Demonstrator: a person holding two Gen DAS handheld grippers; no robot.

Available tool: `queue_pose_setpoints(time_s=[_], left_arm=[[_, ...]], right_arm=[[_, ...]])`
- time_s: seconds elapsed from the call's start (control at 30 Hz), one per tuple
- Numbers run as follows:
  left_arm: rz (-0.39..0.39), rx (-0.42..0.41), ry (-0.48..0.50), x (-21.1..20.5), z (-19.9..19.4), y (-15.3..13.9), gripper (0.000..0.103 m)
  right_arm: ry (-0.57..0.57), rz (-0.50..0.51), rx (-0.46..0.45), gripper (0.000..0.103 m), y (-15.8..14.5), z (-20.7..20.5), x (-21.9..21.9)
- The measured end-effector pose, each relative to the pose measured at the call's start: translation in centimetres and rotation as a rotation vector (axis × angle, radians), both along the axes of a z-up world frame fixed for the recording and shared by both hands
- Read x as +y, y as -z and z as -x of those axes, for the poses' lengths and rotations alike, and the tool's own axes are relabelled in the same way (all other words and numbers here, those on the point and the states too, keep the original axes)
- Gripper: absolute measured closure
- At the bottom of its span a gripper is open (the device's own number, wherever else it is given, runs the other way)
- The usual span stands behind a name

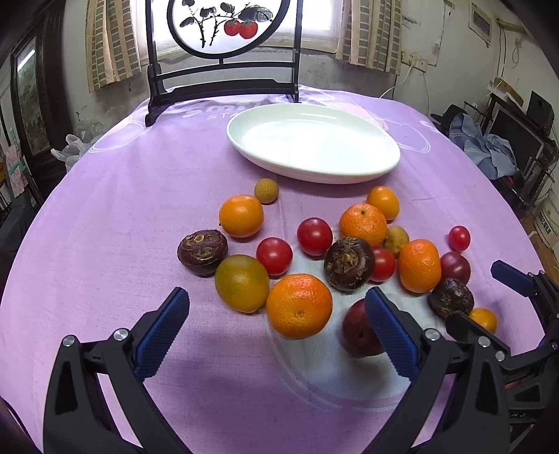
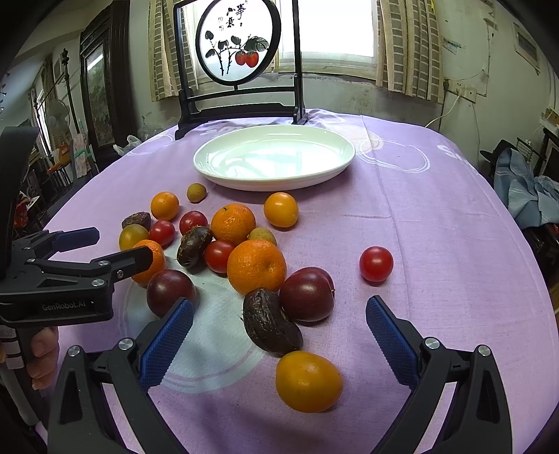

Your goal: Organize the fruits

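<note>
Nothing sorted yet: the white plate (image 2: 344, 159) at 12 o'clock sits bare, all fruit scattered on the worktop (image 2: 436, 244). Left tool (image 1: 276, 324) and right tool (image 2: 279, 331) both spread, holding nothing.

Bright daylight pours through the window (image 2: 328, 31) behind, blown out white, glaring off the white plate (image 2: 314, 174); soft shadows fall toward the camera on the purple cloth (image 1: 122, 244); fisheye bends the edges, corners go black, focus sharp

Both grippers (image 1: 277, 328) (image 2: 279, 335) are black plastic with ribbed blue pads (image 2: 167, 344), silver screws (image 2: 432, 343) and white "GenRobot.AI" lettering (image 2: 63, 306).
</note>
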State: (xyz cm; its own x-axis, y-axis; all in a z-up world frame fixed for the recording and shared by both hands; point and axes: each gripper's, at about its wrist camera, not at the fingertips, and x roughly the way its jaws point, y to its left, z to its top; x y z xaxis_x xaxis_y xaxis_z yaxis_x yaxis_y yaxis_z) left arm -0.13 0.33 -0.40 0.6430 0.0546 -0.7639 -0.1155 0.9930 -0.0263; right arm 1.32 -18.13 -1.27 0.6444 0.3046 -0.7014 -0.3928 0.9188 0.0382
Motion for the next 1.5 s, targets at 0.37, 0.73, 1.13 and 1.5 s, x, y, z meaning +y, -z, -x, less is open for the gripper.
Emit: queue_pose_setpoints(time_s=[0.37, 0.73, 1.13, 1.5], left_arm=[[-0.003, 0.004, -0.005, 0.0, 0.0, 0.0, 0.005], [-0.003, 0.005, -0.006, 0.0, 0.0, 0.0, 0.004], [-0.001, 0.007, -0.009, 0.1, 0.0, 0.0, 0.004], [0.002, 0.008, -0.01, 0.1, 0.0, 0.1, 0.005]], right_arm=[[-0.004, 0.0, 0.009, 0.003, 0.6, -0.1, -0.1], [-0.004, 0.001, 0.01, 0.003, 0.5, -0.1, 0.0], [-0.005, 0.003, 0.011, 0.003, 0.6, -0.1, 0.0], [-0.012, 0.008, 0.018, 0.003, 0.9, 0.1, 0.2]])
